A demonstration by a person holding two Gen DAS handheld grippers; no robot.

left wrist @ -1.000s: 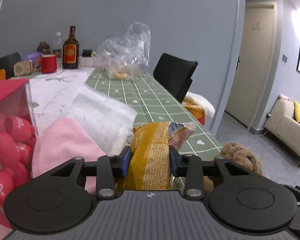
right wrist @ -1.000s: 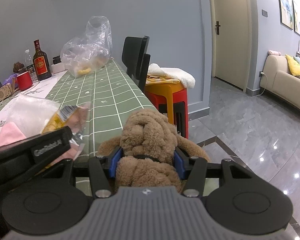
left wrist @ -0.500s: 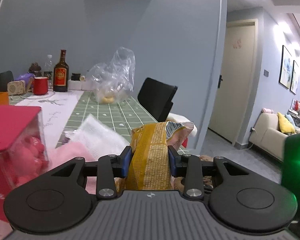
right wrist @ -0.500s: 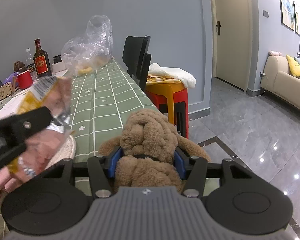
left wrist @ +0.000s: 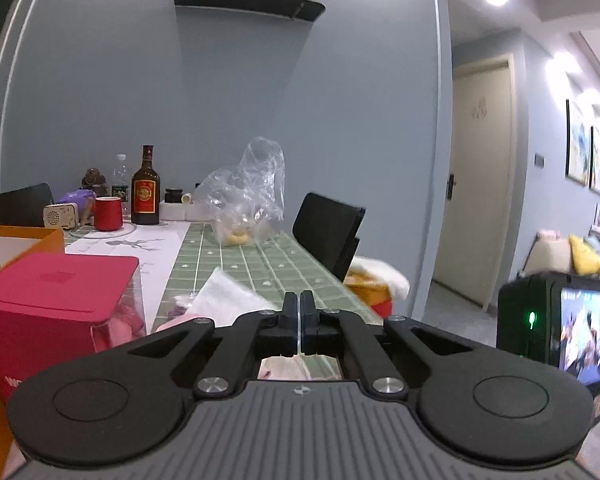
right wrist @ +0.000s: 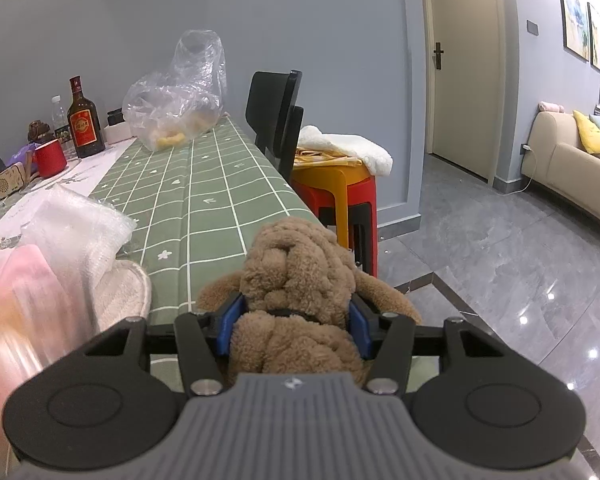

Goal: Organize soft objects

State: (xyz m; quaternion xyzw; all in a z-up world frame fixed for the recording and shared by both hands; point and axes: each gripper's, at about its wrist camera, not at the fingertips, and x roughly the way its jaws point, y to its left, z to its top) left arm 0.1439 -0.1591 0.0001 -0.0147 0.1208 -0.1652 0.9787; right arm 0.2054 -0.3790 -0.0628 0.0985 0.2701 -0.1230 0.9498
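Observation:
My left gripper (left wrist: 300, 322) is shut with its jaws pressed together and nothing between them, held above the table's near end. My right gripper (right wrist: 293, 330) is shut on a brown plush dog (right wrist: 296, 280) at the table's near right corner. A white bubble-wrap sheet (right wrist: 76, 228) and a pink cloth (right wrist: 24, 292) lie on the green checked tablecloth (right wrist: 204, 200). The yellow snack bag is out of sight in both views.
A red-lidded clear box (left wrist: 56, 308) and an orange box (left wrist: 8, 248) stand at left. At the table's far end are a brown bottle (left wrist: 145, 192), a red mug (left wrist: 108, 213) and a clear plastic bag (left wrist: 248, 196). A black chair (right wrist: 278, 120) and stacked stools (right wrist: 336, 196) stand to the right.
My left gripper let go of the yellow snack bag, which is gone from view, and closed fully. It also rose. My right gripper kept still with the plush dog.

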